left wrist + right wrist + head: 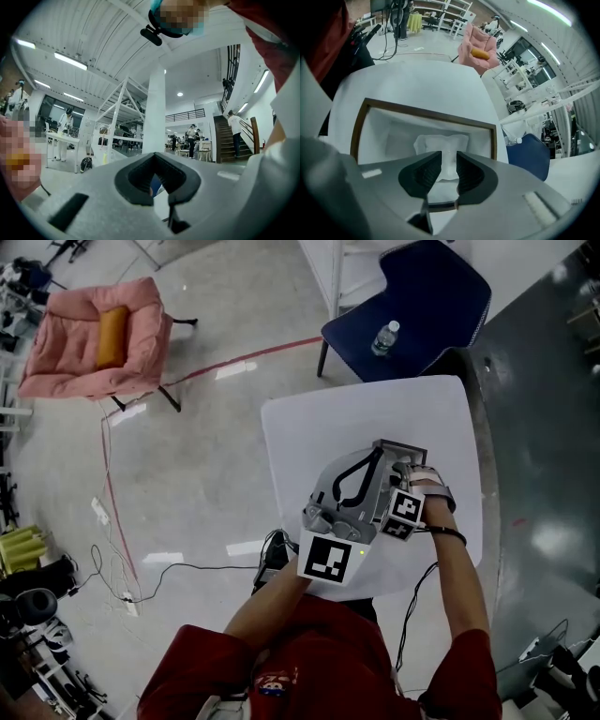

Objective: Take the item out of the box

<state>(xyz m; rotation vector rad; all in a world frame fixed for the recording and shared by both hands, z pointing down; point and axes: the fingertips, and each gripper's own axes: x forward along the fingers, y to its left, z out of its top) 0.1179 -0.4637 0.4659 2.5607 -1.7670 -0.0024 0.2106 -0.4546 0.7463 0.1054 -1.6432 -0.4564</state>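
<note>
An open box (426, 114) with a brown rim and a white lining stands on the white table (309, 427). A crumpled white item (440, 143) lies inside it. My right gripper (449, 159) points steeply down into the box just above the item. Its jaws are open, with a clear gap and nothing between the pads. In the head view both grippers crowd over the box (405, 448) and hide most of it. My left gripper (154, 157) is held level beside the box. Its tips meet and it holds nothing. The box does not show in the left gripper view.
A blue chair (431, 296) with a water bottle (384, 337) on its seat stands just beyond the table's far edge. A pink armchair (94, 338) sits far to the left, and cables trail over the floor. A dark wall runs along the table's right side.
</note>
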